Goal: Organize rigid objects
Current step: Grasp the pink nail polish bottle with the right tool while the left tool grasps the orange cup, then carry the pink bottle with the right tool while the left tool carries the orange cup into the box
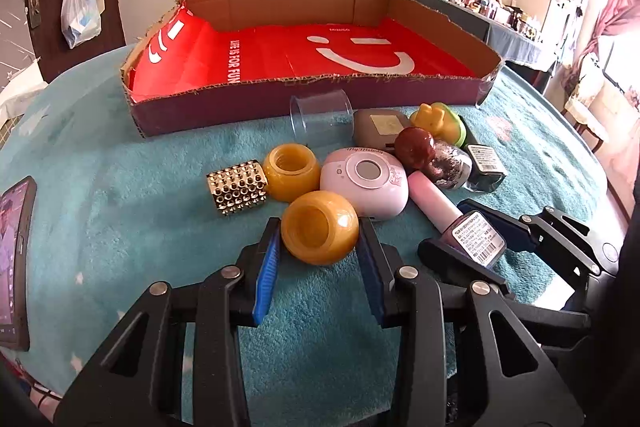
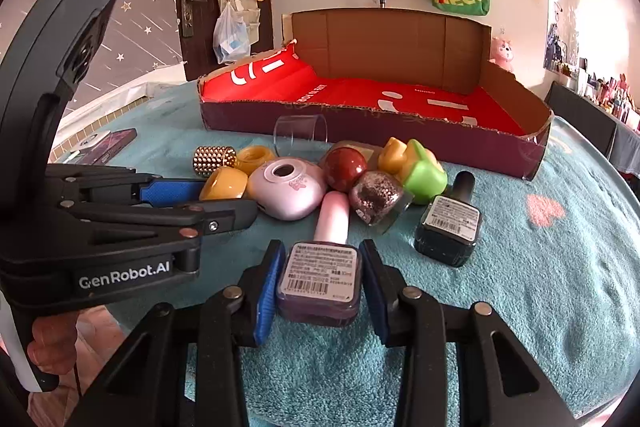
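Left gripper (image 1: 320,247) clamped on amber jar (image 1: 319,227), lower centre; right gripper (image 2: 320,275) clamped on purple nail polish bottle (image 2: 318,277), lower centre, before red-lined cardboard tray (image 2: 360,123).

bare blanket (image 2: 540,267) lies open right of the crowded bottles (image 2: 448,219); the box's front wall (image 1: 248,107) blocks beyond.

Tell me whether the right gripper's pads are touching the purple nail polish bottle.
Touching. The right wrist view shows the right gripper with both blue pads against the sides of the purple nail polish bottle, no gap visible.
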{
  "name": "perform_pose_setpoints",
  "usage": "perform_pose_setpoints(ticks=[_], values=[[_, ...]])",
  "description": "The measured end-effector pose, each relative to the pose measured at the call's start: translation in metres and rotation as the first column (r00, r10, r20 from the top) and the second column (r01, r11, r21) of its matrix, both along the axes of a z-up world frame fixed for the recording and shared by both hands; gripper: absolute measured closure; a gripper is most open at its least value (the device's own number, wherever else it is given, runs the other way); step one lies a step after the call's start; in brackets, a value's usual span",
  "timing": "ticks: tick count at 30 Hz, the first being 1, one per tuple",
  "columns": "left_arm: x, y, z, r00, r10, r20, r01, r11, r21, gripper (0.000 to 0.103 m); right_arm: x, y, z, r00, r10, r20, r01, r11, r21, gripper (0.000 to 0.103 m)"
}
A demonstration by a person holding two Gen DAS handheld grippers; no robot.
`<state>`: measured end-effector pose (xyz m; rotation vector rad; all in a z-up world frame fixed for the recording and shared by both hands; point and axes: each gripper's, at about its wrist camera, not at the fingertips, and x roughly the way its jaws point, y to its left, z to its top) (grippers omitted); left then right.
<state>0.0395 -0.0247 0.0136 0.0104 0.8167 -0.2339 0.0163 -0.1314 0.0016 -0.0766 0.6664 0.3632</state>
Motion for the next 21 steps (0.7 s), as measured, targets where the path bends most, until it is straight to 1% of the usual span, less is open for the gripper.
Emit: perform_pose_setpoints(ticks=[5,12,17,21], values=[[-0.007,0.004,0.012,1.000,0.010,0.027,-0.010,1.000,0.004,0.068,-0.005,-0.007,0.009,1.000,-0.001,0.009,0.001,1.000,0.029,0.063],[-0.010,0.008,0.027,0.997,0.021,0.068,-0.021,1.000,-0.007,0.068,-0.007,-0.017,0.032,0.999,0.010,0.033,-0.013,0.996,0.093,0.065],[-0.008,0.010,0.028,0.997,0.027,0.068,-0.027,1.000,-0.004,0.068,-0.002,-0.020,0.038,0.999,-0.003,0.036,-0.001,0.995,0.097,0.065],[-0.007,0.008,0.034,0.996,0.026,0.085,-0.027,1.000,0.005,0.068,0.001,-0.024,0.044,0.999,-0.006,0.038,0.002,0.994,0.110,0.065]])
